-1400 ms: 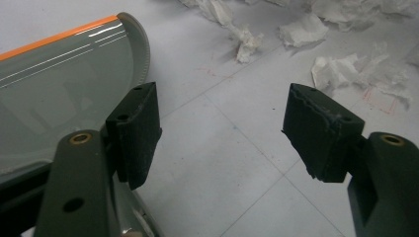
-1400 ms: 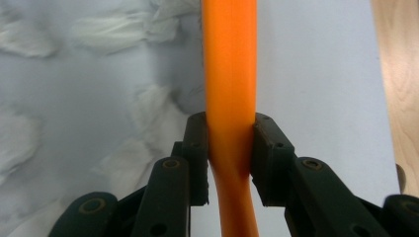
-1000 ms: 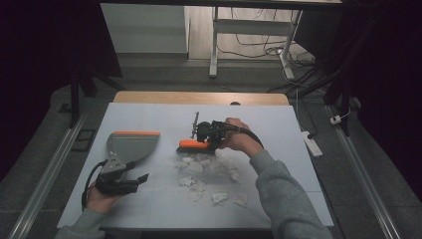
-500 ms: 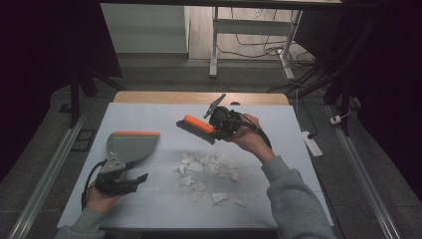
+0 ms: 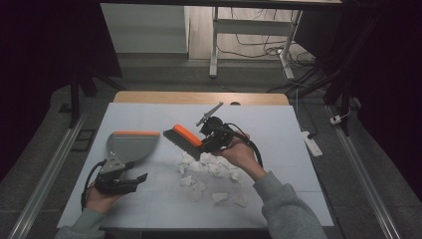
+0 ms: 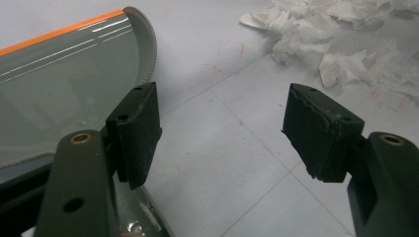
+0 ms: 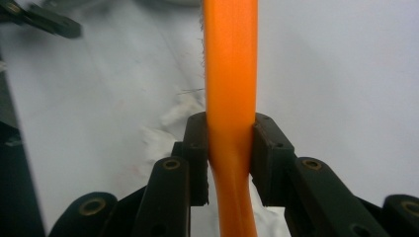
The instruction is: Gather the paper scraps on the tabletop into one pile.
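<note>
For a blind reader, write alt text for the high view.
A person's right gripper holds an orange-backed brush above a pile of crumpled paper scraps on a pale table. The left gripper rests open beside a grey dustpan.

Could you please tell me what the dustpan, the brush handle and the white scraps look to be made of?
Dustpan: probably glossy grey plastic, streaked with light reflections, orange-edged. Brush handle: smooth orange, likely plastic, clamped in the right gripper. White scraps: crumpled and torn-edged, apparently tissue paper.

One dustpan, one brush, two tongs (left, right), and roughly ten crumpled paper scraps on one desk.
</note>
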The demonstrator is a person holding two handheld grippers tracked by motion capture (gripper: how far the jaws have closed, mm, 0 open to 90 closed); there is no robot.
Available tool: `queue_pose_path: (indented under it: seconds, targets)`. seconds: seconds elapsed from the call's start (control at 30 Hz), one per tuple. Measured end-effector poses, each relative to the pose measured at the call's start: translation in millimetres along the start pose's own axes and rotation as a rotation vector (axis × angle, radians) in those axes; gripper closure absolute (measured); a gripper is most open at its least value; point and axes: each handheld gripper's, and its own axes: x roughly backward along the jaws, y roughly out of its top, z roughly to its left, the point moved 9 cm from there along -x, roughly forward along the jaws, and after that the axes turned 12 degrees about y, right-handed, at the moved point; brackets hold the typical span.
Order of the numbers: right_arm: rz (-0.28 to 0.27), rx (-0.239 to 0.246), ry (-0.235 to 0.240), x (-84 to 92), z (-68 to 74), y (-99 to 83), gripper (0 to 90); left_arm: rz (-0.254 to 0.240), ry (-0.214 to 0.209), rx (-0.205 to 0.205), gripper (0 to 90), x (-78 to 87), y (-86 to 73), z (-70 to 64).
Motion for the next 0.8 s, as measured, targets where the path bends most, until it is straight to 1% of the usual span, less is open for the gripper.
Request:
queue_pose_path:
  seconds: [0.03,0.07,0.2,0.27,0.4,0.5,0.57,0.63,0.73,0.77,0.8]
  targets:
    - [-0.007,-0.019,0.011,-1.8,4.0,1.4,70.8,0.0,0.001,0.001,31.2,0.0,0.0,0.2]
    - [-0.01,-0.026,0.016,-3.5,8.2,3.0,70.7,0.0,0.002,0.003,31.2,0.1,-0.1,0.4]
    - [-0.017,-0.062,0.003,-10.3,19.1,10.1,70.7,-0.001,0.004,0.005,31.2,1.1,-0.3,0.9]
    - [-0.016,-0.07,0.009,-16.1,24.0,12.4,70.7,-0.001,0.004,0.006,31.2,1.1,-0.3,1.1]
    - [0.01,-0.074,0.051,-35.7,34.5,13.9,70.7,0.0,0.004,0.006,31.2,0.8,-0.5,1.9]
    - [0.019,-0.101,0.097,-54.4,38.0,15.5,70.7,-0.001,0.006,0.006,31.2,1.3,-0.6,2.0]
    - [0.027,-0.125,0.108,-65.7,35.9,15.2,70.7,-0.002,0.007,0.008,31.2,1.4,-0.8,2.1]
    - [0.032,-0.14,0.098,-75.6,30.4,13.7,70.7,0.0,0.006,0.008,31.3,1.0,-1.2,2.4]
    - [0.017,-0.197,0.092,-84.0,17.6,8.5,70.7,0.002,0.005,0.004,31.3,0.4,-1.7,2.3]
    - [0.026,-0.209,0.082,-85.2,12.2,4.3,70.7,0.003,0.005,0.003,31.2,0.5,-1.8,2.1]
    - [0.03,-0.215,0.061,-84.2,6.1,-0.1,70.7,0.002,0.005,0.004,31.2,0.7,-1.8,2.2]
